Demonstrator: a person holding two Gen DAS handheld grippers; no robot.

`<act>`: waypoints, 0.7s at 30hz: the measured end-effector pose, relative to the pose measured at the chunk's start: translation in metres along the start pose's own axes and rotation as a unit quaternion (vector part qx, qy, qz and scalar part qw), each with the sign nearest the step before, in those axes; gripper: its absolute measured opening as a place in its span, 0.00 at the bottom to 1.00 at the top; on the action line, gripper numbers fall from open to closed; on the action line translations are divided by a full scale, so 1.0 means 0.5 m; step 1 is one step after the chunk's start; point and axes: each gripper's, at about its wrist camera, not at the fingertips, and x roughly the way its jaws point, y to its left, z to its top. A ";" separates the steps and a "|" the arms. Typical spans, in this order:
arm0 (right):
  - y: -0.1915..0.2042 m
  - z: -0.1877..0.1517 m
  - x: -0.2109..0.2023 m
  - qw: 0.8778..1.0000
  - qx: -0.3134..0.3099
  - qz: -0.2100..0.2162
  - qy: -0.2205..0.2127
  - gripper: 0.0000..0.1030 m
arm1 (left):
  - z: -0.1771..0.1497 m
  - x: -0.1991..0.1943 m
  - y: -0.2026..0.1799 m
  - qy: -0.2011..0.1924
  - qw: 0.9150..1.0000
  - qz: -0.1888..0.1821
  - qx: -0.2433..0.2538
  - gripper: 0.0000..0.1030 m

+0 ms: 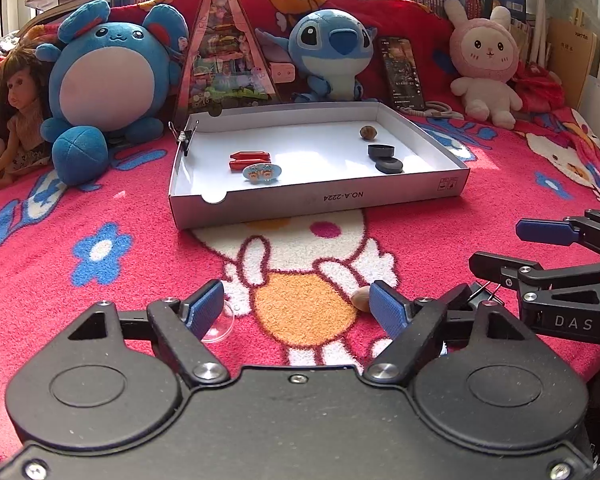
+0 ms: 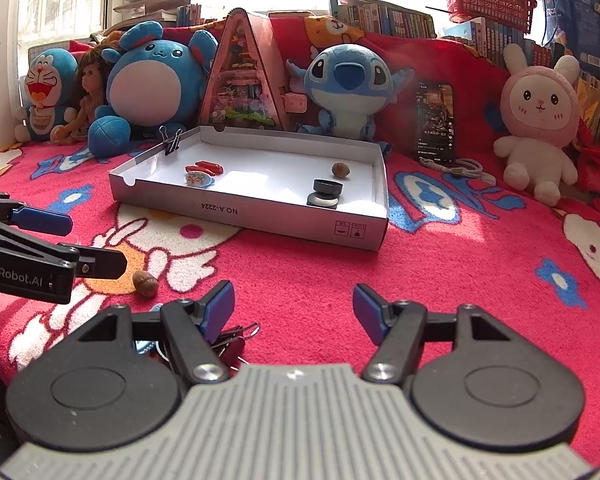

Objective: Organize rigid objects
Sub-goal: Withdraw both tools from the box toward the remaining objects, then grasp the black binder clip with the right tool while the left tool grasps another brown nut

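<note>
Left gripper [image 1: 296,308]: jaws wide, empty, low over the blanket [image 1: 100,280]; clear dome [image 1: 220,326] beside its left pad, nut [image 1: 362,298] touching its right pad. Right gripper [image 2: 294,312]: jaws wide, empty; binder clips [image 2: 232,344] by its left finger. Beyond: white tray [image 1: 320,200] holding red pieces [image 1: 249,160], a second nut [image 1: 368,132], black discs [image 1: 384,156]. Judgement: centre the jaws on the loose nut before closing, since it will likely roll.
</note>
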 end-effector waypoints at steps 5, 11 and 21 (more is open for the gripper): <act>0.003 -0.011 -0.016 1.000 -0.006 0.000 0.004 0.75 | -0.014 -0.014 0.003 0.005 1.000 -0.006 -0.003 0.65; 0.001 -0.022 -0.026 1.000 -0.005 0.001 0.009 0.75 | -0.027 -0.023 -0.004 0.007 1.000 -0.011 0.005 0.57; 0.012 -0.030 -0.049 0.999 -0.035 0.005 0.007 0.74 | -0.025 0.000 -0.027 0.009 1.000 -0.023 0.013 0.47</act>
